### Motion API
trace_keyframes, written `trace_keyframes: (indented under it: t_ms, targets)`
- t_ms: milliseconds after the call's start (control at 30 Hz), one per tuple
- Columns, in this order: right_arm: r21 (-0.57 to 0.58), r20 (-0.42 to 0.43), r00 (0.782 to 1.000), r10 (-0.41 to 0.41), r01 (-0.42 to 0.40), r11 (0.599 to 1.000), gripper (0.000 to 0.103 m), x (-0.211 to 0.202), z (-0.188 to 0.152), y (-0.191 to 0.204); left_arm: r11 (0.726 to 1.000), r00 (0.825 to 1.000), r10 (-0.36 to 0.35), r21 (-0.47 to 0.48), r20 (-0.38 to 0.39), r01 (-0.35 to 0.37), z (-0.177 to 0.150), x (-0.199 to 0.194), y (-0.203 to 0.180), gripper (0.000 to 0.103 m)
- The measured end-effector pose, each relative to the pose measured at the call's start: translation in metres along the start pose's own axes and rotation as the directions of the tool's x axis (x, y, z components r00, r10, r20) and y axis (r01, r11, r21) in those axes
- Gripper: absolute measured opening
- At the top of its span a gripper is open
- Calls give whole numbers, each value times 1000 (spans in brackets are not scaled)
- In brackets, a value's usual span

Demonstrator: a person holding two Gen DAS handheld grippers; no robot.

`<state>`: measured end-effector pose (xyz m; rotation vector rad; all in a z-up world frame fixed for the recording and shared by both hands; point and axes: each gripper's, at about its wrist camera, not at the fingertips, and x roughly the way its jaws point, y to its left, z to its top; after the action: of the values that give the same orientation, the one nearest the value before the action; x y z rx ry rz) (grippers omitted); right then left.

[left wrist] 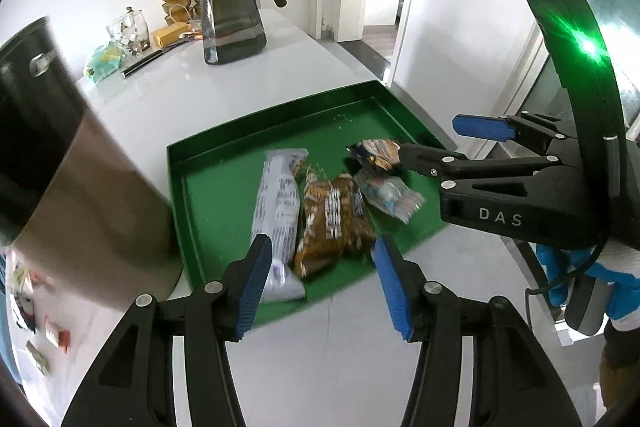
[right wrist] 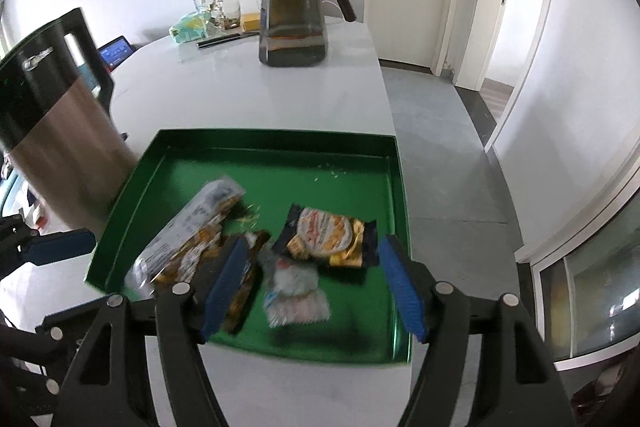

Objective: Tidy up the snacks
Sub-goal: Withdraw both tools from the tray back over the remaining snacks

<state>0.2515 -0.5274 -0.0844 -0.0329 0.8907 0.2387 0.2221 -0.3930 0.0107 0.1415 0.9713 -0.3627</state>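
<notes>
Snacks (right wrist: pixel 256 259) lie together in the green tray (right wrist: pixel 276 139) near its front edge, so the job looks nearly done. Both tongs, left (left wrist: pixel 320 281) and right (right wrist: pixel 316 283), are spread and hold nothing.

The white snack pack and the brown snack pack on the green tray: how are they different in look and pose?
The white snack pack is longer and narrower; the brown snack pack is shorter and wider. The white one is pale with dark print, the brown one brown with white and yellow print. The white one lies nearer the tray's left rim, the brown one nearer the middle. Both lie flat, side by side, in the green tray.
</notes>
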Motion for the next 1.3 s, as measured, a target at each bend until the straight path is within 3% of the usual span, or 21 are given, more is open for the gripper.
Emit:
trace_keyframes:
  t_ms: [267,433,533,800,933,1133,1300]
  targets:
    - [-48,0,999,-39,39,998,72,-56,-28,51,998,997,-59,-5,42,59,-41,-47,22,52]
    - [-74,3,999,-51,51,996,73,-95,-40,105,996,992,-84,-22,95,86,-64,-82,50,54]
    - [-93,10,999,-44,45,995,75,-112,-44,142,995,990,-82,-52,116,89,-79,-103,77,59]
    - [-146,34,999,20,-15,989,77,-131,-45,246,994,990,9,-107,143,6,-124,-153,168,60]
    - [-172,36,998,61,-53,984,77,-128,-41,292,984,987,88,-165,137,-65,-151,-173,225,60]
    - [-202,10,993,119,-114,973,77,-107,-34,351,943,971,223,-271,83,-193,-200,-190,315,60]
    - [-214,-16,988,154,-154,965,77,-86,-26,385,903,960,278,-351,36,-248,-230,-191,366,60]
